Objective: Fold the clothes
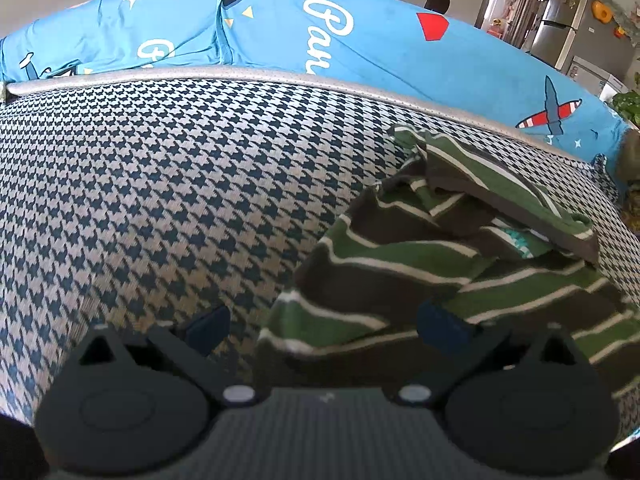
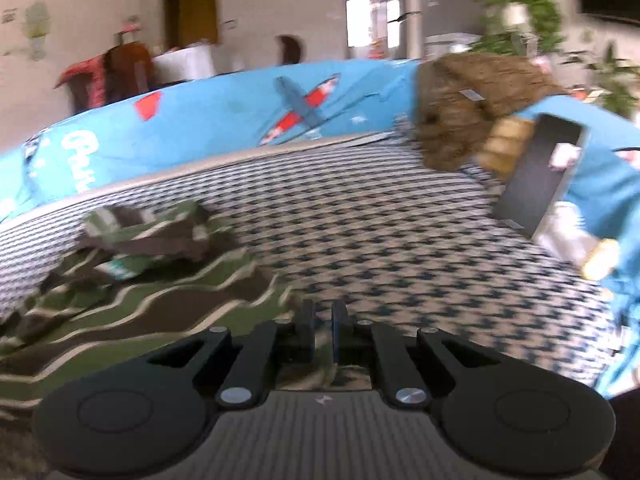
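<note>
A green, brown and white striped shirt (image 1: 440,256) lies crumpled on the right part of a houndstooth seat (image 1: 160,184), its collar bunched on top. My left gripper (image 1: 324,328) is open low over the shirt's near left edge, one fingertip (image 1: 208,328) above bare seat and the other above cloth. In the blurred right wrist view the same shirt (image 2: 132,288) spreads out to the left. My right gripper (image 2: 323,320) is shut on the shirt's right edge, with striped cloth showing between and under its fingers.
A blue cartoon-print cushion (image 1: 360,40) runs along the back of the seat behind a grey piping edge (image 1: 240,76). A brown fuzzy item (image 2: 472,100) and a dark flat panel (image 2: 540,168) sit at the far right. Bare houndstooth seat (image 2: 420,240) extends right of the shirt.
</note>
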### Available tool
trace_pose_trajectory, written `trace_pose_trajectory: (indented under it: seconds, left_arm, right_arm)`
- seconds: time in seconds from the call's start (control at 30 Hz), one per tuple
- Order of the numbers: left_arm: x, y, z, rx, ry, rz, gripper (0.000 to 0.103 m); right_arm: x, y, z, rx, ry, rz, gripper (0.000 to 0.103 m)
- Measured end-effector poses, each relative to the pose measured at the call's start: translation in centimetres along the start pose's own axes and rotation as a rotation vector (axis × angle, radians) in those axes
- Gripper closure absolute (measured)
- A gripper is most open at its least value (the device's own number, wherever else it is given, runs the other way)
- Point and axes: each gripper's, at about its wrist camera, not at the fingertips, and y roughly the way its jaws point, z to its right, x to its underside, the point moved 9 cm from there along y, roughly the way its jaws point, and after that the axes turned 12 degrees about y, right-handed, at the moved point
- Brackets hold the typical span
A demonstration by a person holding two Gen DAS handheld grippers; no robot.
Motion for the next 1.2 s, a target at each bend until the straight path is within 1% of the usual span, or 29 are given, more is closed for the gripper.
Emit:
trace_pose_trajectory:
  seconds: [0.03,0.13,0.23,0.33,0.57,0.73,0.8,0.87,0.9,1.0,1.1,1.2]
  left_arm:
    - [0.2,-0.3,0.1,0.002,0.001,0.001,0.0]
    - [1.0,-0.8,0.2,0.005,-0.005,0.003,0.0]
    - [1.4,-1.0,0.1,0.005,-0.012,0.001,0.0]
    - [1.6,-1.0,0.1,0.0,-0.016,0.001,0.0]
    - [2.1,-0.7,0.2,-0.005,-0.014,-0.015,0.0]
    - [2.4,-0.5,0.7,-0.001,0.004,-0.025,0.0]
    - [2.5,-0.4,0.8,0.002,0.004,-0.029,0.0]
    - [2.6,-0.4,0.8,0.005,0.001,-0.031,0.0]
    - [2.6,-0.3,0.8,0.006,0.001,-0.033,0.0]
    - [2.7,-0.3,0.8,0.008,0.0,-0.036,0.0]
    - [2.8,0.0,1.0,0.007,0.005,-0.047,0.0]
    - [3.1,0.2,1.1,0.006,0.011,-0.06,0.0]
  right_arm:
    - [-0.2,-0.3,0.4,0.005,0.019,0.014,0.09]
    - [-0.6,-1.2,0.7,-0.03,0.056,0.03,0.09]
    - [-0.2,-1.8,-0.6,-0.089,0.02,0.028,0.089]
    - [0.7,-2.1,-2.7,-0.183,-0.038,-0.007,0.089]
    - [4.4,-2.9,-8.1,-0.395,-0.184,-0.125,0.089]
    - [6.9,-3.5,-10.9,-0.475,-0.265,-0.175,0.089]
    - [7.7,-3.7,-11.8,-0.5,-0.288,-0.191,0.088]
    - [8.4,-3.9,-12.5,-0.521,-0.308,-0.208,0.083]
    - [8.7,-3.9,-12.7,-0.527,-0.317,-0.218,0.082]
    - [9.5,-3.7,-13.3,-0.526,-0.336,-0.244,0.082]
    - [10.2,-3.2,-13.4,-0.503,-0.341,-0.276,0.082]
    - [10.7,-2.7,-13.3,-0.503,-0.314,-0.331,0.082]
